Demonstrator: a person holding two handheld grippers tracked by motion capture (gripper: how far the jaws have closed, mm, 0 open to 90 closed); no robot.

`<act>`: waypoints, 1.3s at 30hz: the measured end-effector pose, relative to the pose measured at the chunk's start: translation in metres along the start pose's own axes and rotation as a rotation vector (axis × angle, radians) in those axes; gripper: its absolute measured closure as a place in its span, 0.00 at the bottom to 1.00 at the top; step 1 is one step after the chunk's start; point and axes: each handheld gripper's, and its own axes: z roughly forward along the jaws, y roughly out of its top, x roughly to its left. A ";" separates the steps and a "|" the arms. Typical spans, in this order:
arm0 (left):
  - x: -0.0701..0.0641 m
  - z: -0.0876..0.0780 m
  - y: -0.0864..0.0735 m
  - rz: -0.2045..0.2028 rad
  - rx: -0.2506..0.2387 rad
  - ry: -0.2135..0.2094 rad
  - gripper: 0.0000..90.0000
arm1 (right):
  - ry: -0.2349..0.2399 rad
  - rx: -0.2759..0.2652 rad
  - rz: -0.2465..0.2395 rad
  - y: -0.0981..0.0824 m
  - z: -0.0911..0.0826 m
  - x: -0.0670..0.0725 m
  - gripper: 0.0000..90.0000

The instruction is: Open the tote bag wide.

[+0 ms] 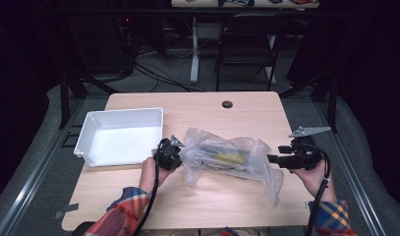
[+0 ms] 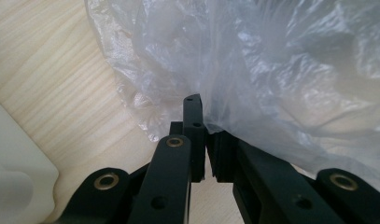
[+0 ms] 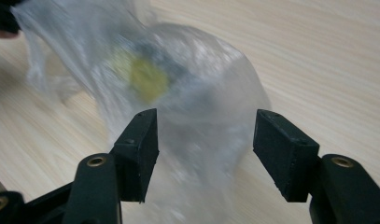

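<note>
Light wooden table (image 1: 237,110) in a dark room

Clear plastic bag (image 1: 227,157), yellow and dark contents, pinched in black left gripper (image 2: 207,140). White bin (image 1: 120,136) beside it. Pale woodgrain table (image 1: 246,110). Plaid sleeves (image 1: 120,210), orange-blue-yellow.

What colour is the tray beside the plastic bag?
White. The tray shows best in the high view, left of the bag.

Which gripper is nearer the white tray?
Left. The left gripper sits just off the white tray's right corner, holding the plastic bag; the right gripper is beyond the bag's far end.
</note>
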 end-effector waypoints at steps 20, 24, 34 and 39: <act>0.002 -0.001 0.001 0.000 0.007 -0.009 0.94 | -0.041 0.152 -0.079 0.007 0.057 0.023 0.99; 0.001 -0.006 0.003 0.001 0.003 -0.022 0.81 | -0.045 0.114 -0.075 0.013 0.053 0.022 0.99; -0.005 -0.051 0.001 0.001 -0.018 -0.026 0.41 | -0.046 0.089 -0.061 0.014 0.050 0.020 1.00; -0.010 -0.077 0.002 0.003 -0.059 -0.039 0.35 | -0.049 0.069 -0.066 0.017 0.044 0.021 1.00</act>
